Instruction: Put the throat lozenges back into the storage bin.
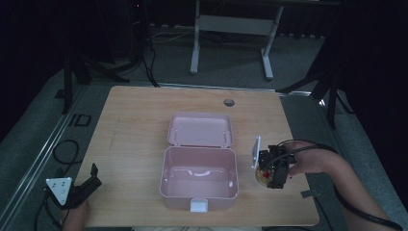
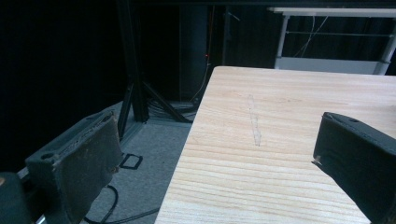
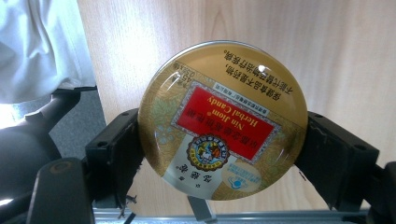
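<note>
Our right claw [image 3: 222, 140] pinches the tin [image 3: 223, 120] (beside the open box [image 1: 199, 171]); our left claw [image 2: 215, 154] rests spread on the desk [image 1: 130, 125].

A round gold candy tin [image 3: 223, 122] with a red label reading "Nin Jiom Herbal Candy" sits closed, lid up, just right of the open pink box [image 1: 199, 174], near the bench's [image 1: 134, 125] right edge.

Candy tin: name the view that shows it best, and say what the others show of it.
The right gripper view. The candy tin faces the camera there, label readable, clamped between the right gripper jaws. In the high view it is a small gold patch beneath that gripper, right of the pink box. The left gripper view looks along the table edge.
</note>
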Tool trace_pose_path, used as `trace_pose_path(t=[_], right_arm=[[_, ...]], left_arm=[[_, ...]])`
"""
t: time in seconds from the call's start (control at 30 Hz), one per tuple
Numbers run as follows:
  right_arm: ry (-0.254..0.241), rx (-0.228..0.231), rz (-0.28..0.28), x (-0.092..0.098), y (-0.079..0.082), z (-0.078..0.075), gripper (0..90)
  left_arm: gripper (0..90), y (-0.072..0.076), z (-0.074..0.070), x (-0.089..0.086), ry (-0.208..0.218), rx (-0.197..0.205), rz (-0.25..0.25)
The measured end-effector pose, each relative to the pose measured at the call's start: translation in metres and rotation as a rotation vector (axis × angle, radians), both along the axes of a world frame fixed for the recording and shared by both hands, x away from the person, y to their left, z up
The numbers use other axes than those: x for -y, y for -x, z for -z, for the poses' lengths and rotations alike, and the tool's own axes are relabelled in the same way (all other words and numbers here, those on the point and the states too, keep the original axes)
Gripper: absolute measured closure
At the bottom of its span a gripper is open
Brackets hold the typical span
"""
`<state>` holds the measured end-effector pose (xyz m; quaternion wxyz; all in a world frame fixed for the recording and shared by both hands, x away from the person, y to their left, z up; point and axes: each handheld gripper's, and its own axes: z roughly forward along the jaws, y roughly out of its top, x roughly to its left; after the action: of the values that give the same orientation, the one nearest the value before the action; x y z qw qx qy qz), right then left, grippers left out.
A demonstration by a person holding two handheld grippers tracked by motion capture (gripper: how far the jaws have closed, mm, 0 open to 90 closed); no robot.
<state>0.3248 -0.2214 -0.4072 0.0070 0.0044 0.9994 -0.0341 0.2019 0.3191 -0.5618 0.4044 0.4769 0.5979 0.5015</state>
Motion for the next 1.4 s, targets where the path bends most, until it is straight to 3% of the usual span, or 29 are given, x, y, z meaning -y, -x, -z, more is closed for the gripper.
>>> trace_pose_path(t=[0.17,0.3,0.53,0.8,1.4], right_arm=[[-0.021,0.052,0.003,-0.004,0.0,-0.029,19.8],[-0.02,0.05,0.015,-0.007,0.0,-0.038,19.8],[-0.018,0.026,0.036,-0.02,0.004,-0.039,19.8],[-0.042,0.015,0.015,-0.038,0.007,-0.04,19.8],[-0.097,0.012,-0.106,-0.101,0.012,-0.031,19.8]], left_arm=[[1.2,0.0,0.0,0.0,0.001,0.001,0.0],[1.2,0.0,0.0,0.0,0.003,0.002,0.0],[1.2,0.0,0.0,0.0,0.003,0.003,0.0],[1.2,0.0,0.0,0.0,0.005,0.006,0.0],[1.2,0.0,0.0,-0.001,0.005,0.007,0.003]])
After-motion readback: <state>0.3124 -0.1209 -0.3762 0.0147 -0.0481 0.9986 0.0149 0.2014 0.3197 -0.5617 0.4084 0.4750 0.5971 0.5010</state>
